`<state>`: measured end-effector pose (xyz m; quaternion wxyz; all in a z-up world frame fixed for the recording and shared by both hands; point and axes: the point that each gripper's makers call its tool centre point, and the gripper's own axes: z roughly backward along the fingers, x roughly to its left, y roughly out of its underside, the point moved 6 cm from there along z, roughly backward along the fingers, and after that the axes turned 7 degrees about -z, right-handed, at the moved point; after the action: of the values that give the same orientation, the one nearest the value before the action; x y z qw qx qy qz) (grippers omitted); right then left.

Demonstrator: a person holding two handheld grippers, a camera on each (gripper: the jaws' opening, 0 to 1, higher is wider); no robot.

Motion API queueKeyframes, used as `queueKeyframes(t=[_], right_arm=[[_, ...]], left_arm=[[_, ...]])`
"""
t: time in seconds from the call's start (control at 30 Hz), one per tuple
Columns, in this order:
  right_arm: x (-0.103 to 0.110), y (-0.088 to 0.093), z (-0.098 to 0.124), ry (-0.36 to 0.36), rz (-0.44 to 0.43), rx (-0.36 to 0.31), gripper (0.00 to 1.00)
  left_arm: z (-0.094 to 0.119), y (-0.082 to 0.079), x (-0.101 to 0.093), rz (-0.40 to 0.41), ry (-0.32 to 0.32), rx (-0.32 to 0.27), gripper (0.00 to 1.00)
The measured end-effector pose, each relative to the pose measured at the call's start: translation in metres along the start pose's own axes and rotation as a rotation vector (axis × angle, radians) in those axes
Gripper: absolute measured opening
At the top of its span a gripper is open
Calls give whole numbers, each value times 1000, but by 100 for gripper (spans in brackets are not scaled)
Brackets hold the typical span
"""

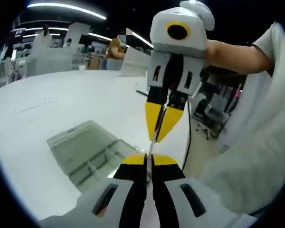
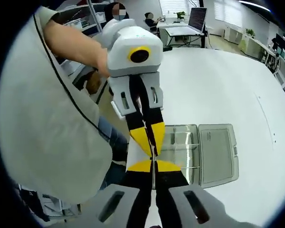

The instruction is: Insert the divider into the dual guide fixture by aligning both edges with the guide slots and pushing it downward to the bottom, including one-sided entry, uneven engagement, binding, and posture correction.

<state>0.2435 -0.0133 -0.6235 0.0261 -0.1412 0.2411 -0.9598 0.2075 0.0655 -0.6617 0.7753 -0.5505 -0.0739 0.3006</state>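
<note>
White table (image 1: 61, 95) under us, we pinch the thin divider (image 1: 153, 138) edge-on between both closed grippers, left (image 1: 148, 160) and right (image 2: 153, 166), above the open fixture (image 2: 213, 152), insertion not yet begun.

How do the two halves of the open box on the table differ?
In the right gripper view, one half of the clear box carries inner ribs forming compartments, while the other half is plain and flat-bottomed. The ribbed half lies nearer the grippers' shared divider; the plain half lies farther out. Both are translucent, lying open, joined along one edge on the white table.
</note>
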Motion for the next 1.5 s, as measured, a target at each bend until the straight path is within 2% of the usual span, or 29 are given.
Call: queueKeyframes(t=[0.27, 0.4, 0.43, 0.53, 0.57, 0.73, 0.9, 1.03, 1.2, 1.37, 1.5], right_arm=[[-1, 0, 0, -17, -115, 21, 0], [-1, 1, -1, -16, -152, 26, 0], [1, 2, -2, -16, -125, 35, 0], [0, 1, -4, -8, -156, 24, 0], [-1, -1, -4, -11, -191, -5, 0], [-1, 2, -8, -6, -171, 7, 0], [0, 2, -9, -8, -187, -4, 0], [0, 1, -11, 6, -161, 6, 0], [0, -1, -12, 17, -132, 24, 0], [-5, -2, -12, 37, -119, 46, 0], [-9, -3, -10, 59, -108, 64, 0]], left_arm=[[-2, 0, 0, -25, 9, 21, 0], [-4, 1, -1, -34, 19, 41, 0], [-4, 2, -2, -35, 27, 46, 0], [-5, 4, 0, -35, 23, 57, 0], [-5, 5, 0, -39, 21, 61, 0], [-6, 8, -1, -53, 25, 85, 0], [-7, 10, -1, -46, 31, 96, 0], [-7, 10, 0, -58, 16, 107, 2], [-5, 10, 1, -36, -19, 90, 6], [-1, 9, 2, -56, -46, 100, 16], [4, 5, 5, -50, -78, 83, 24]])
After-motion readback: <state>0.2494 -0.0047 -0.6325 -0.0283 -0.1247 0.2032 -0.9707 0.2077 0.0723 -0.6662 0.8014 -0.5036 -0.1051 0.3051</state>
